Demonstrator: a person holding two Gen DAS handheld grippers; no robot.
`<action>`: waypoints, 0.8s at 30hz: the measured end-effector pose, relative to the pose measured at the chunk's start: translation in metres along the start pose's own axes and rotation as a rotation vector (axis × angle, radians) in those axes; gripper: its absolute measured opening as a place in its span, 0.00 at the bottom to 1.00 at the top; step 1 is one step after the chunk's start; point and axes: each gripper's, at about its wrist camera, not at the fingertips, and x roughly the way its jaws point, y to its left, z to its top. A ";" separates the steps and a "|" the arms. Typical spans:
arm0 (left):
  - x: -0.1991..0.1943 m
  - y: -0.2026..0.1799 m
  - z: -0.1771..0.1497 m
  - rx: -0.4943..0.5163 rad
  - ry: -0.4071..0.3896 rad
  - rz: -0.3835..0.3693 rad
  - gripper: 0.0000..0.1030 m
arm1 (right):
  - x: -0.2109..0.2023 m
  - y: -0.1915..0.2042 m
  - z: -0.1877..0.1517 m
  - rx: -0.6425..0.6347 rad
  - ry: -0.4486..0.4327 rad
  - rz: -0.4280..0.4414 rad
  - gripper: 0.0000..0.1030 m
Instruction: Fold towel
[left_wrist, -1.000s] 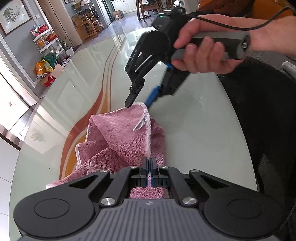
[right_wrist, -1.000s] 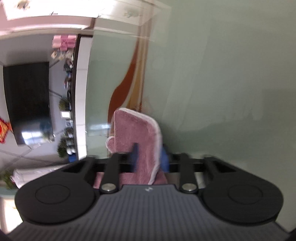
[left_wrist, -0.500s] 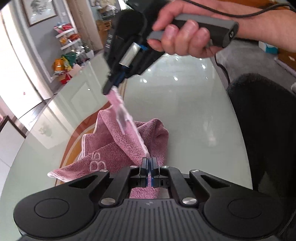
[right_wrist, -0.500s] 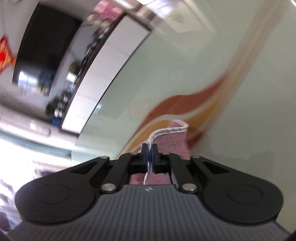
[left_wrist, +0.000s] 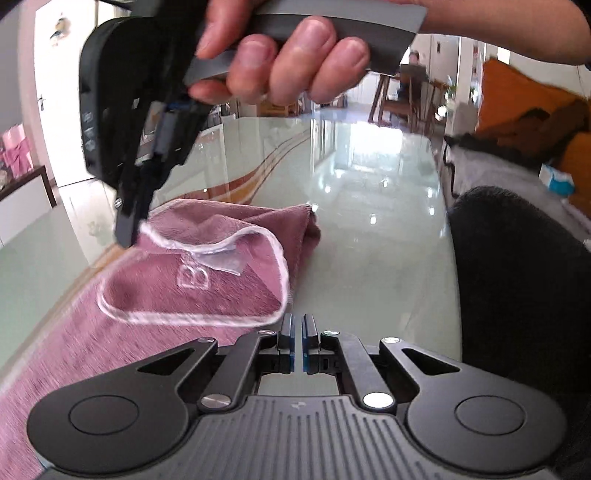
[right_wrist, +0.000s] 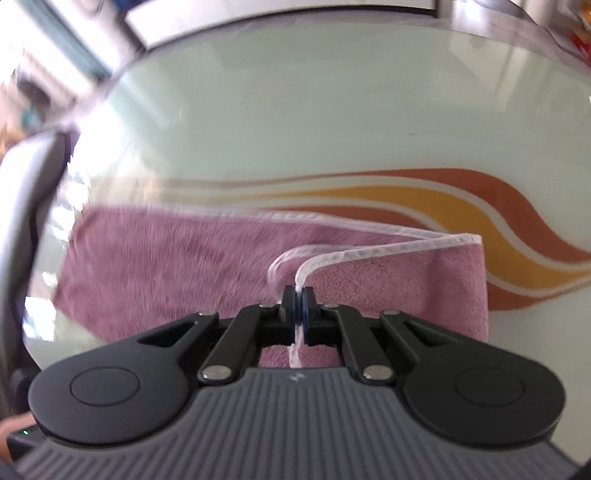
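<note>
Glass table (left_wrist: 369, 236), "B"-monogrammed towel (left_wrist: 192, 277)

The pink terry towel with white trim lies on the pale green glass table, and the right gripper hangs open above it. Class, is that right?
Not quite. The right gripper is shut on the white trim of the pink terry towel, as the right wrist view shows. The towel does lie on the pale green glass table.

Right hand-held gripper (left_wrist: 127, 230) pinches pink towel (left_wrist: 207, 280) edge.
</note>
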 end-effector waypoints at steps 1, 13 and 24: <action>0.001 -0.001 -0.002 -0.011 -0.016 -0.002 0.06 | 0.002 0.006 -0.001 -0.025 0.011 -0.011 0.04; 0.012 -0.015 0.008 0.009 -0.085 0.085 0.20 | 0.027 0.051 -0.017 -0.253 0.047 -0.165 0.04; 0.032 -0.007 0.003 -0.052 -0.021 0.077 0.23 | 0.020 0.038 0.002 -0.118 0.038 -0.156 0.35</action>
